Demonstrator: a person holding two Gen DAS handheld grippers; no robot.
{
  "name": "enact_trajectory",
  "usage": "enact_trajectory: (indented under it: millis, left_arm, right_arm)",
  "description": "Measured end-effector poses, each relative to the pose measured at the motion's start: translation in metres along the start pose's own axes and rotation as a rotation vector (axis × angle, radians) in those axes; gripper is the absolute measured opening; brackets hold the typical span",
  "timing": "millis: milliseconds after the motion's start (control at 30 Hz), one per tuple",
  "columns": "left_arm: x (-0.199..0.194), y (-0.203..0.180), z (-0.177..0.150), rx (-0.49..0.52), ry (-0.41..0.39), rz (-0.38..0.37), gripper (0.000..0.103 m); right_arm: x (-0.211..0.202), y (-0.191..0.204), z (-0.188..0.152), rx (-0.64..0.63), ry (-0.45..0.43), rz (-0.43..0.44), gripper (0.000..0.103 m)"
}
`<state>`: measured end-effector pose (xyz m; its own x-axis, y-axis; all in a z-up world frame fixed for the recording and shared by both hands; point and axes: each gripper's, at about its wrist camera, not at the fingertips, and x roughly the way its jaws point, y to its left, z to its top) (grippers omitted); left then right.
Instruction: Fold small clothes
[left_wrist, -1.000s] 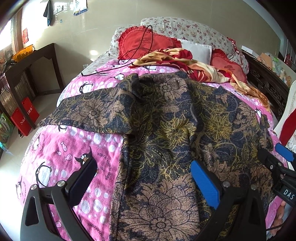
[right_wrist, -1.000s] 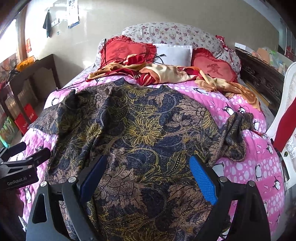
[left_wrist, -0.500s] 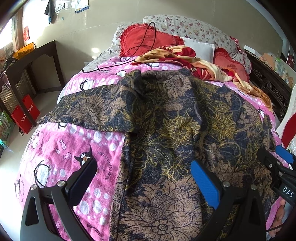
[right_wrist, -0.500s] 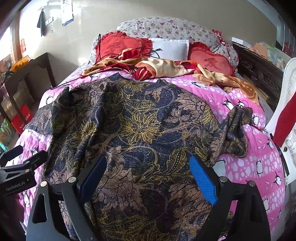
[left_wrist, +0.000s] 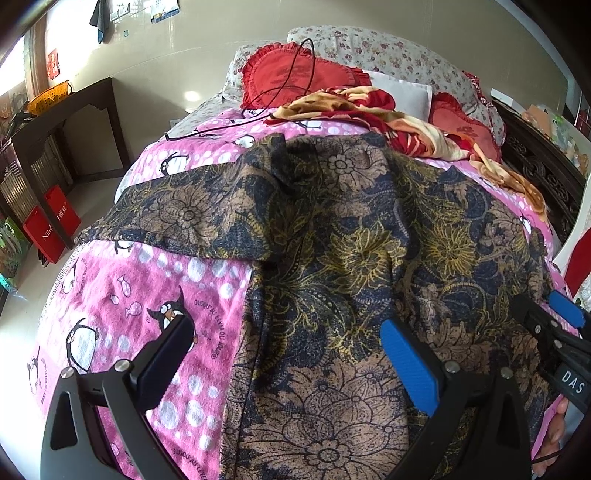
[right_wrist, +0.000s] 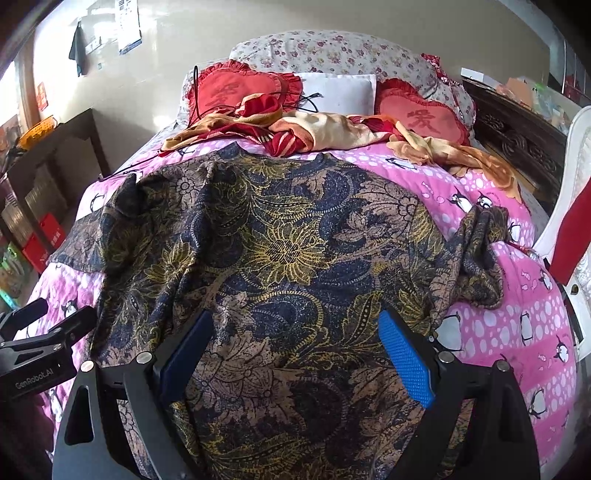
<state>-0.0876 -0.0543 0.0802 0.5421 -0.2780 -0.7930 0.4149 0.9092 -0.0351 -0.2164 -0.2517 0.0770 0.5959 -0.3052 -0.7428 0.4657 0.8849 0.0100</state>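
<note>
A dark blue, tan and gold floral shirt (left_wrist: 354, 258) lies spread on the pink penguin bedspread (left_wrist: 140, 295), collar end away from me. It also shows in the right wrist view (right_wrist: 280, 258). Its left sleeve (left_wrist: 177, 214) lies flat and outstretched; its right sleeve (right_wrist: 480, 254) is bunched up. My left gripper (left_wrist: 288, 354) is open and empty above the shirt's lower left edge. My right gripper (right_wrist: 295, 350) is open and empty above the shirt's lower middle. Each gripper shows at the edge of the other's view.
Red heart cushions (right_wrist: 236, 88), a white pillow (right_wrist: 336, 92) and a crumpled red and cream blanket (right_wrist: 325, 129) lie at the head of the bed. A black cable (left_wrist: 295, 74) runs over the left cushion. A dark table (left_wrist: 66, 118) stands left, a dark carved wooden sideboard (right_wrist: 517, 140) right.
Both grippers have tilted or moved slightly, shifting the view a little over the shirt. Both stay open. The shirt has not moved.
</note>
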Motion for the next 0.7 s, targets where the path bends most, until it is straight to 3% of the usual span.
enact_trajectory:
  millis: [700]
  left_arm:
    - [0.011,0.012,0.004,-0.027,0.018,0.019,0.103]
  right_arm:
    - [0.015,0.021,0.007,-0.034,0.017,-0.014,0.088]
